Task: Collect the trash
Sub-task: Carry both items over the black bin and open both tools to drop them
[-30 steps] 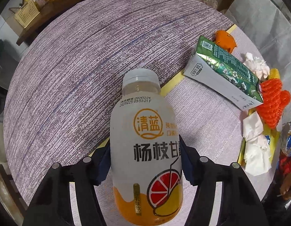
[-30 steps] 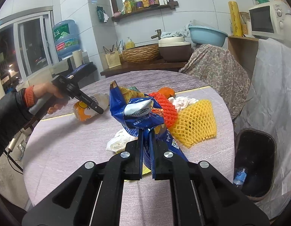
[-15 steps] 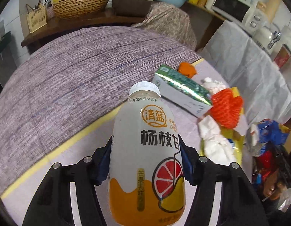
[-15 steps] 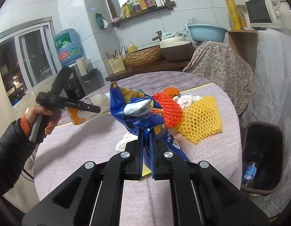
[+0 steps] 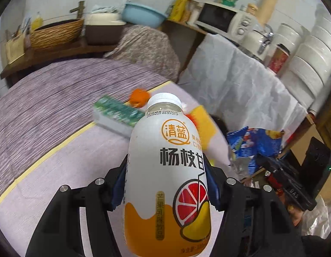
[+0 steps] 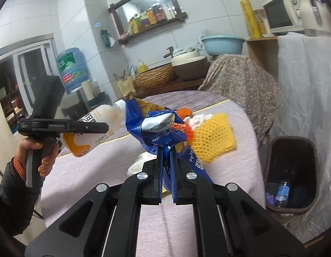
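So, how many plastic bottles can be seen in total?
2: a juice bottle held in the left hand-held gripper, and a small bottle inside the trash bin. The bin may hide others.

The left wrist view looks forward along the left hand-held gripper [image 5: 167, 184], held above the tabletop [image 5: 58, 150], facing the far counter with the microwave [image 5: 221, 19] at 1 o'clock; the bottle [image 5: 167, 182] fills its centre, very near. The right wrist view looks along the right hand-held gripper [image 6: 166, 167] across the tabletop [image 6: 101, 162] toward the tiled wall, the bin [image 6: 292, 171] at 4 o'clock. Both share the tabletop, the blue wrapper [image 6: 163, 132], the microwave and the bottle
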### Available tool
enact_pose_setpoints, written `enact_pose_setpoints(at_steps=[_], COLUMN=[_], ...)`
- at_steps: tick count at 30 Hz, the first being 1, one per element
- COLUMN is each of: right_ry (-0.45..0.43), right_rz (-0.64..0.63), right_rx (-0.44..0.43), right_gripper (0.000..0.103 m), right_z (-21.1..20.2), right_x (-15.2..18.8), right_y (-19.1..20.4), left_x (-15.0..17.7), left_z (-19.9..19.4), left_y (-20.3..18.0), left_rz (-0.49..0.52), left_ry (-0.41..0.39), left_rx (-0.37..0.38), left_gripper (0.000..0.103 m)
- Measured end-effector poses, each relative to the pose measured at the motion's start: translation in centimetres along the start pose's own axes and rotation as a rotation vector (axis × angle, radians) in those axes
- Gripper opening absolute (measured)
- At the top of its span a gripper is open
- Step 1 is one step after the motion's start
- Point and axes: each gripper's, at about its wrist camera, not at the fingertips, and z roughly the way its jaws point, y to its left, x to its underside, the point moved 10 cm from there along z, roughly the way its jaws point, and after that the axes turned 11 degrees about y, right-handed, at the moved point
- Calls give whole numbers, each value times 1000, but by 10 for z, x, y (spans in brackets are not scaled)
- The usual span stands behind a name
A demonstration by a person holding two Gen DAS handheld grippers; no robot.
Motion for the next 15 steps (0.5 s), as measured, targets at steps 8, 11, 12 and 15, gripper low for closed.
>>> enact_pose_setpoints(at_steps=[8, 11, 12, 15], right_ry=[-77, -54, -43, 0], right_rz=[218, 330, 361, 441], right_rx=[213, 268, 282, 321], right_gripper=[7, 7, 7, 7], right_z=[-36, -30, -25, -2], right_x=[-1, 13, 18, 37], right_y=[-124, -181, -199, -246], left_x=[-26, -30, -33, -36], left_z=[52, 72, 81, 102], left_y=[-90, -122, -134, -158], left_rz=[124, 164, 178, 202], left_ry=[43, 67, 78, 105], left_rx=[108, 137, 147, 164], left_gripper=[61, 61, 61, 61])
